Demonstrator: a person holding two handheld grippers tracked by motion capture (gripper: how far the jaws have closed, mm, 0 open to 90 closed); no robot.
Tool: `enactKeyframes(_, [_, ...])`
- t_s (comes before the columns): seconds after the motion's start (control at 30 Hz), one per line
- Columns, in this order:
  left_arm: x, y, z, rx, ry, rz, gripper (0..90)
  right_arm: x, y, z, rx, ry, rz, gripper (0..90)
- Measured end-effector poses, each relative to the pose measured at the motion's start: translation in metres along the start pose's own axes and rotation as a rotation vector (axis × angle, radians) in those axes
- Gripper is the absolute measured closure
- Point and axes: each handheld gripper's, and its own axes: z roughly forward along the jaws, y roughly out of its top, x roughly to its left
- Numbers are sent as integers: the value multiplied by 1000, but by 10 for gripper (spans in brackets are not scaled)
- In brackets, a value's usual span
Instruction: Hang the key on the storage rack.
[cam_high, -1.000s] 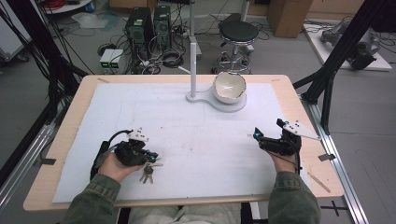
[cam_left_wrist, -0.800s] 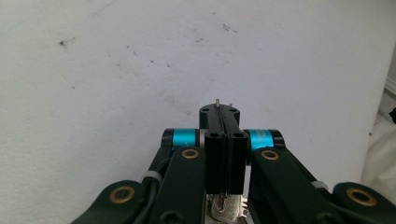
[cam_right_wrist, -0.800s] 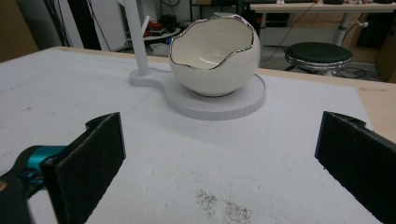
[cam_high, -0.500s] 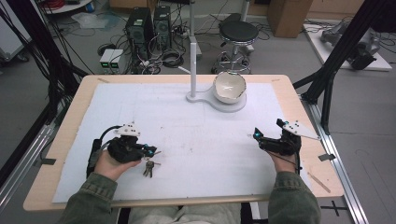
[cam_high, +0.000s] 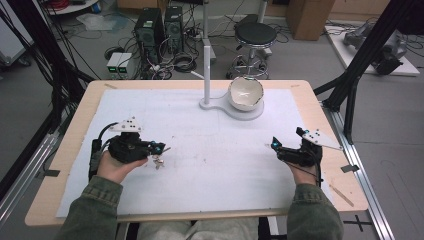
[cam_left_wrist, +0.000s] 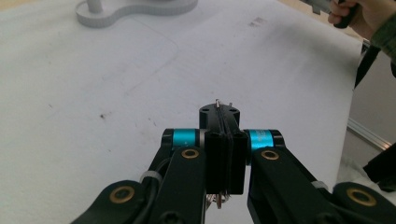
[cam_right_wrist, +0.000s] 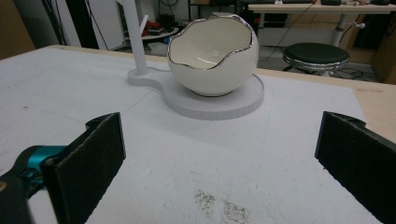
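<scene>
The bunch of keys (cam_high: 158, 161) hangs at the near left of the bench (cam_high: 70, 125), pinched by its ring in the left tongs (cam_high: 161, 148). In the left gripper view the two black jaws stand pressed together, with a thin sliver of metal ring poking out at the tip and another bit showing beneath them; from the high view the keys dangle just under the tongs, at or barely above the white mat (cam_high: 215, 150), and I cannot tell whether they touch it. So the pick-up looks done, or nearly so.

What seems left is the carry and the drop. The likely goal, in my judgement, is the egg-shaped white bowl (cam_high: 245, 93) with its jagged silver rim, which sits on the round white base (cam_high: 250, 112) of a stand whose post (cam_high: 205, 50) rises at the far middle of the bench. The bowl is well apart from the keys, far and to the right of them.

The right tongs (cam_high: 274, 144) wait at the near right, jaws spread wide with nothing between them, pointed toward the bowl.
</scene>
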Motion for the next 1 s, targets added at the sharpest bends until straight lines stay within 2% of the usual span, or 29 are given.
enactKeyframes(0.3, [1, 32, 1, -16, 14, 44, 889, -1, 0, 0, -4, 1, 6, 7])
enactKeyframes(0.53, [-3, 55, 4, -30, 32, 71, 888, -2, 0, 0, -8, 7, 8, 7])
enactKeyframes(0.83, [-2, 71, 9, -44, 31, 69, 888, -2, 0, -1, -7, 8, 10, 7])
enactKeyframes(1.0, [1, 83, 12, -33, 36, 86, 888, -3, 0, -1, -8, 12, 6, 7])
